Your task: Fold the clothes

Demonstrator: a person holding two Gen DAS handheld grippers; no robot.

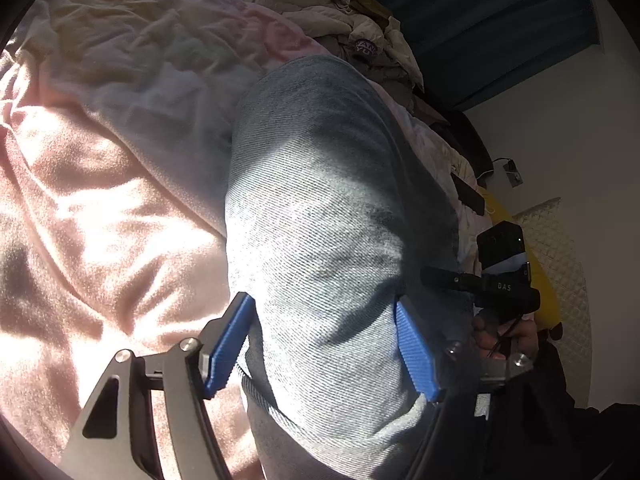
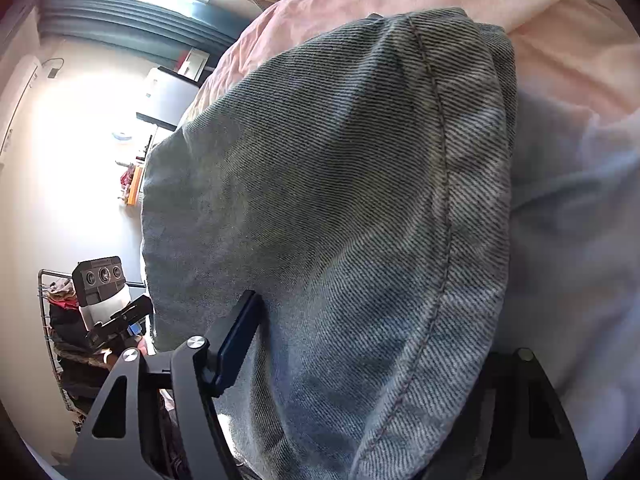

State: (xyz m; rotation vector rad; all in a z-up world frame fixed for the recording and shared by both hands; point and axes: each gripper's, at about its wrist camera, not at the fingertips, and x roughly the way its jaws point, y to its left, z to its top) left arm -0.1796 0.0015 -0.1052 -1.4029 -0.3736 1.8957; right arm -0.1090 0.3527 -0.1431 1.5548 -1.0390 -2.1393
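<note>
Faded light-blue denim jeans [image 1: 320, 220] are seen draped over a pink fleece blanket [image 1: 100, 220], their long axis running away from both cameras.

From the left wrist, the left gripper [image 1: 324, 344] is seen with blue fingers [image 1: 228, 344] spread apart, denim bulging between them; a heap of cream and beige clothes [image 1: 320, 4] lies beyond, before a dark teal curtain [image 1: 500, 20] and a white wall. From the right wrist, the jeans' stitched seam [image 2: 444, 200] is shown running lengthwise; the right gripper [image 2: 360, 364] is buried in denim, one finger [image 2: 236, 344] visible, so its state cannot be told.
</note>
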